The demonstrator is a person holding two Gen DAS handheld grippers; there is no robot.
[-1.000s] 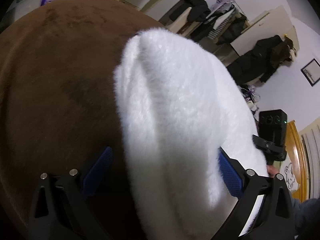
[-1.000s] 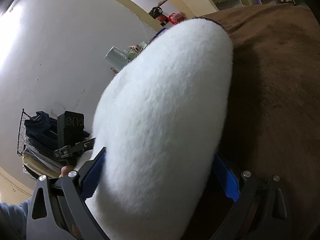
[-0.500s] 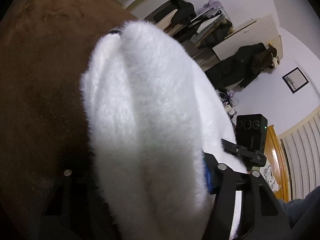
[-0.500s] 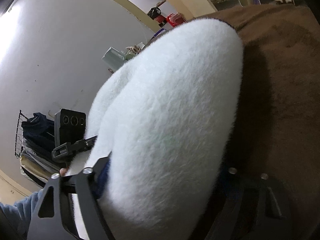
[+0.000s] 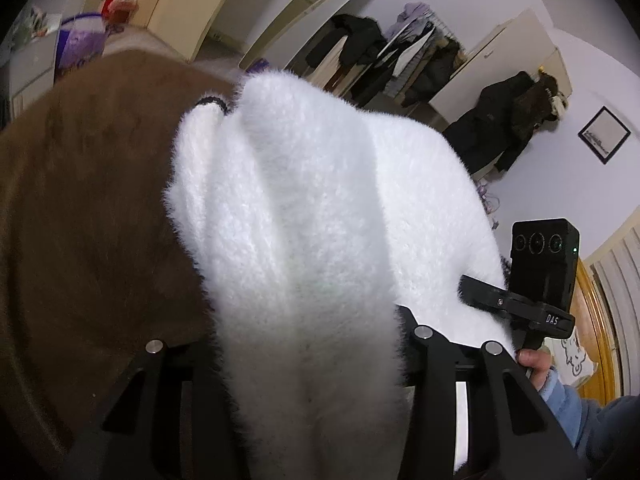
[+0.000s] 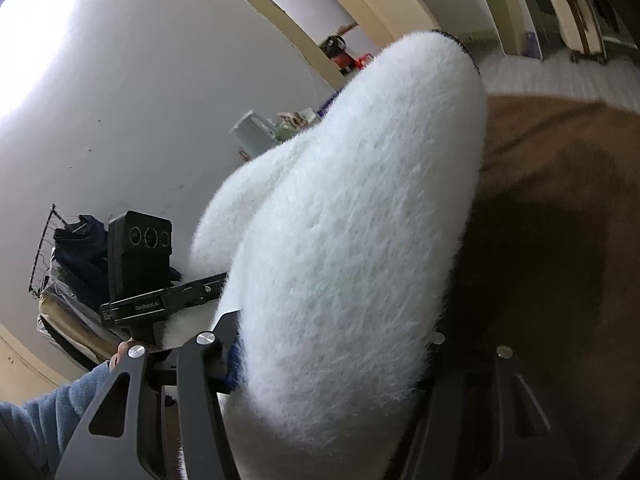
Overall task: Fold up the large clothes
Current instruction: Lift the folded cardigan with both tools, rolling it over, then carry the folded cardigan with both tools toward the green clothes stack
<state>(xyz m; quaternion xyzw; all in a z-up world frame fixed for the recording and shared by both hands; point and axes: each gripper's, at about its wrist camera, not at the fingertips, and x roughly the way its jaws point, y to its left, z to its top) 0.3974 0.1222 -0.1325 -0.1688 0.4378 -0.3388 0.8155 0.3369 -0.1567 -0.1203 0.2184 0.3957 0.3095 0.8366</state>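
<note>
Brown plush surface point(image 5: 88, 216) spreads under your white fluffy garment point(image 5: 304, 208), which is bunched and raised off it. Your left claw point(image 5: 316, 344) has just been closing and now grasps a thick fold; your right claw point(image 6: 332, 356) likewise clamps the near edge. Both point downward at a slant. Only the left view shows dark coats point(image 5: 500, 128) on the far wall; only the right shows a wire basket point(image 6: 60, 248) at left.

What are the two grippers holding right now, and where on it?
Both are shut on the fluffy white garment: the left gripper and right gripper, jaws just closing, each pinch a bunched fold along its near edge.
</note>
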